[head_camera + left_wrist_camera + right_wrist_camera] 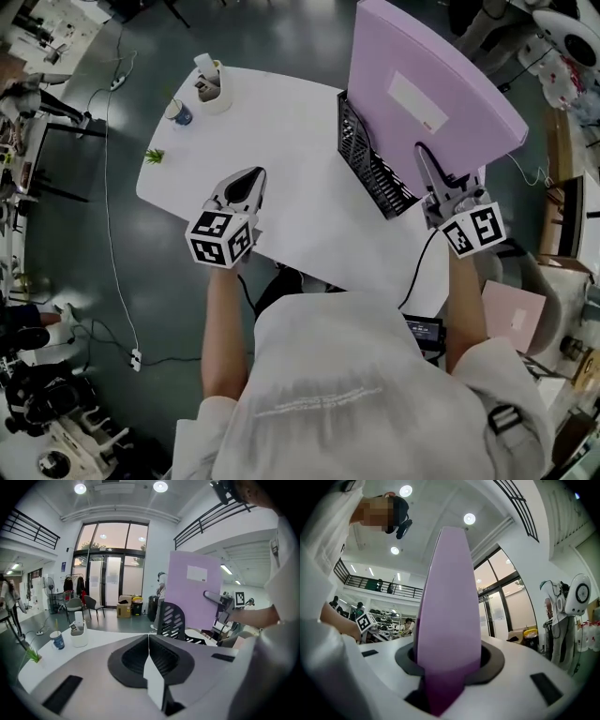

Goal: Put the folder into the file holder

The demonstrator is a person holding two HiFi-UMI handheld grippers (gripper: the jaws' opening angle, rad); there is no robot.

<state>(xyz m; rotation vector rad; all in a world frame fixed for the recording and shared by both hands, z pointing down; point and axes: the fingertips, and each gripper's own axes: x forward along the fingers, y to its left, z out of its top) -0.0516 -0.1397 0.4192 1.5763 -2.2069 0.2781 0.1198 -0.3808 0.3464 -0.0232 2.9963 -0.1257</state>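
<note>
the right gripper (425, 157) (450, 670) is clamped on the folder (422, 84) (449, 597), its jaws part-open on the purple edge near the folder's lower corner. the folder stands upright, white label facing the person, and towers over the holder (370, 164). its bottom edge is at the holder's top; whether it is already inside, i cannot tell. in the head view the black mesh holder sits on the white table (281, 122) at 10 o'clock from the right gripper, near the table's right edge.

the left gripper (247, 180) (149, 644) is at 9 o'clock from the right one, well apart from the holder, with its 2 jaws pressed together and nothing between them. in its own view the holder (171, 620) and folder (194, 592) stand at 1 o'clock.

at 11 o'clock from the left gripper, near the table's far-left edge, are a blue mug (178, 112), a white pot (214, 89) and a small green plant (155, 156).
</note>
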